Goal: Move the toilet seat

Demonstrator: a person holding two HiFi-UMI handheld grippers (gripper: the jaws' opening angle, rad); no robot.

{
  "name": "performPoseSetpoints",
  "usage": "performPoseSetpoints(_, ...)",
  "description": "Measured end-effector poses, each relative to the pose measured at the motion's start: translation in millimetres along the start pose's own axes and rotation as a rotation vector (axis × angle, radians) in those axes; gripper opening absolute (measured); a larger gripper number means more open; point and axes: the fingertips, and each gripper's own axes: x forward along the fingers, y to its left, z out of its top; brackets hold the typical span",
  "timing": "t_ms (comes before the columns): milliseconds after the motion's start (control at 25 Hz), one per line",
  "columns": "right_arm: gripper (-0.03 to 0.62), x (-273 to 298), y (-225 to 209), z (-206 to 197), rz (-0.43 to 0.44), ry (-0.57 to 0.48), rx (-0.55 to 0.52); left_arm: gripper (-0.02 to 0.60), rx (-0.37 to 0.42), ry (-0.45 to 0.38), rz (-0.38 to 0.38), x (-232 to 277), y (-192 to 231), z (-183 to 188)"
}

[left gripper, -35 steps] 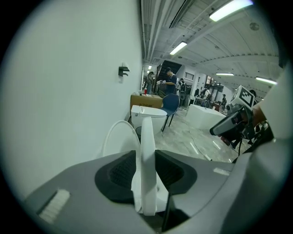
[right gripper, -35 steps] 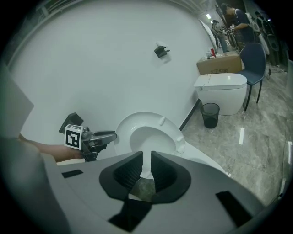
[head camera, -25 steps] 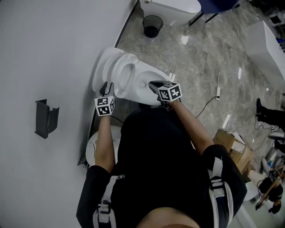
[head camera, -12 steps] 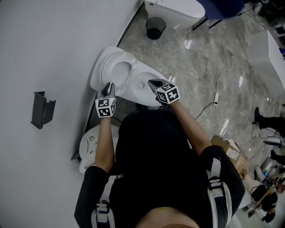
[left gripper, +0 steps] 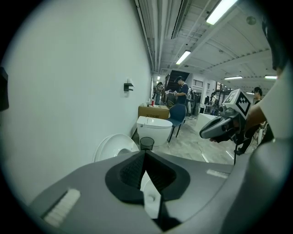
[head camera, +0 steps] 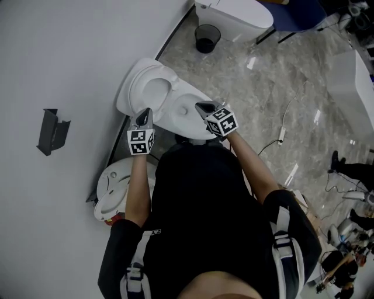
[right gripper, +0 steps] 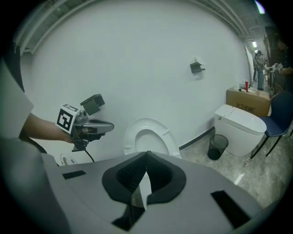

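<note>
The toilet seat (head camera: 132,93) stands raised, a white ring tipped up against the wall (head camera: 64,52) behind the bowl (head camera: 186,114). We see its opening facing out into the room.

Our left gripper (head camera: 143,115) hangs just beside the seat's near lower edge, its tip pointing toward the ring. From the right gripper view it looks a little clear of the seat, though we cannot tell for sure whether it touches. Its jaws are pressed together with nothing between them.

Our right gripper (head camera: 204,108) sits over the near rim of the bowl, pointing across it toward the wall. Its jaws are also closed tight and empty.

Both forearms are bare and reach forward from our black shirt. The left one runs almost straight ahead on the wall side. The right one angles inward from the elbow, wrist turned so the marker cube faces up.

Farther out on the marble floor (head camera: 274,87), a black waste bin (head camera: 205,37) stands next to a second toilet (head camera: 234,13). Another white fixture (head camera: 112,190) lies by the wall near our left elbow, and a dark holder (head camera: 51,132) hangs on the wall.
</note>
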Motion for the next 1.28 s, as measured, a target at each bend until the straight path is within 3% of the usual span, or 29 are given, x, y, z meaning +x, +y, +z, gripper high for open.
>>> performPoseSetpoints(360,0.003,-21,15,5,0.042,-0.056,-0.172,-0.003,0.011,-0.006,0.006,-14,-34,-3)
performPoseSetpoints(1280,0.003,-86,-13,-34,0.125,-0.037,-0.236,-0.003,-0.030,-0.021,0.090,-26,-133,-1)
